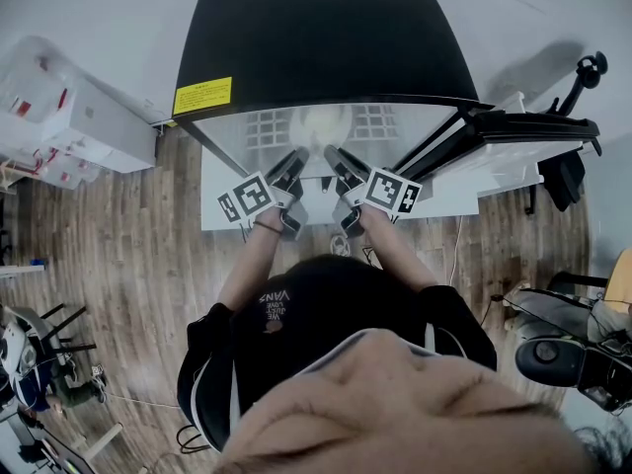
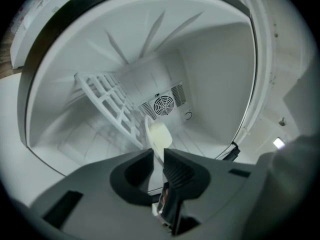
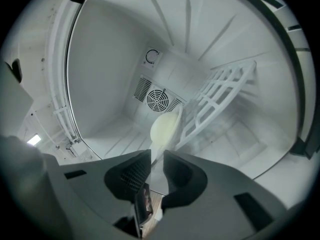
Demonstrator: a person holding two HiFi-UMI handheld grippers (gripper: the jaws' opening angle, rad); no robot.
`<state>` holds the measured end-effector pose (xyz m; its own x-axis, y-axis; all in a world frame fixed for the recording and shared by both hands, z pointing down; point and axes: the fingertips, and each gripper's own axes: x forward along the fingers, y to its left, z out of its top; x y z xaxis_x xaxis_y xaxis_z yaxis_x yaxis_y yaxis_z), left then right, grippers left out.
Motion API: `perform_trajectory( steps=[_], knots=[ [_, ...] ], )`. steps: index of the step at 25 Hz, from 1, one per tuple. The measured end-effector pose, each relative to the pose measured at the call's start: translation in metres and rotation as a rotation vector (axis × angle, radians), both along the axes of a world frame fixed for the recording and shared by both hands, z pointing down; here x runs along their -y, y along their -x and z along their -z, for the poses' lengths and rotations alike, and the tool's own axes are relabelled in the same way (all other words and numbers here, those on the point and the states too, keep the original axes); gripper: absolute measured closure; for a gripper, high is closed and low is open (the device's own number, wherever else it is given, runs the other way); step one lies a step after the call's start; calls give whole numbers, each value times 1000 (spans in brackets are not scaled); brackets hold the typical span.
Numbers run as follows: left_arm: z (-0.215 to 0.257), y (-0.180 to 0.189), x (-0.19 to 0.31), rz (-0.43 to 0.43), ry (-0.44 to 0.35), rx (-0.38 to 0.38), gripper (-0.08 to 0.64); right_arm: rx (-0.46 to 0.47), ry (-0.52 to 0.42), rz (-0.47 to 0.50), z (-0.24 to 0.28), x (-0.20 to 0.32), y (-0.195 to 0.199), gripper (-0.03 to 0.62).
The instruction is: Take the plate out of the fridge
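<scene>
Two grippers reach into the open fridge [image 1: 316,38]. The left gripper [image 2: 158,155] and right gripper [image 3: 157,156] each clamp an edge of the pale plate [image 2: 160,136], which is inside the fridge, just beside the white rack [image 2: 112,104].

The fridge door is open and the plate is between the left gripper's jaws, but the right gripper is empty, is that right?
Not quite. The right gripper is not empty: the right gripper view shows the rim of the plate between its jaws too. The fridge door is open, and the left gripper has the plate between its jaws, as you said.
</scene>
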<state>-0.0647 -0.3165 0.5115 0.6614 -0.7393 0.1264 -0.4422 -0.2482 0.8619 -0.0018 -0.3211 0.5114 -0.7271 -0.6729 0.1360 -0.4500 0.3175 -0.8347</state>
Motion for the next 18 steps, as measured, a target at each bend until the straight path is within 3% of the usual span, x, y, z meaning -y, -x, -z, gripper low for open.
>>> perform_trajectory(
  steps=[18],
  knots=[
    [2, 4, -43, -46, -12, -6, 489, -9, -21, -41, 3, -45, 4, 509]
  ],
)
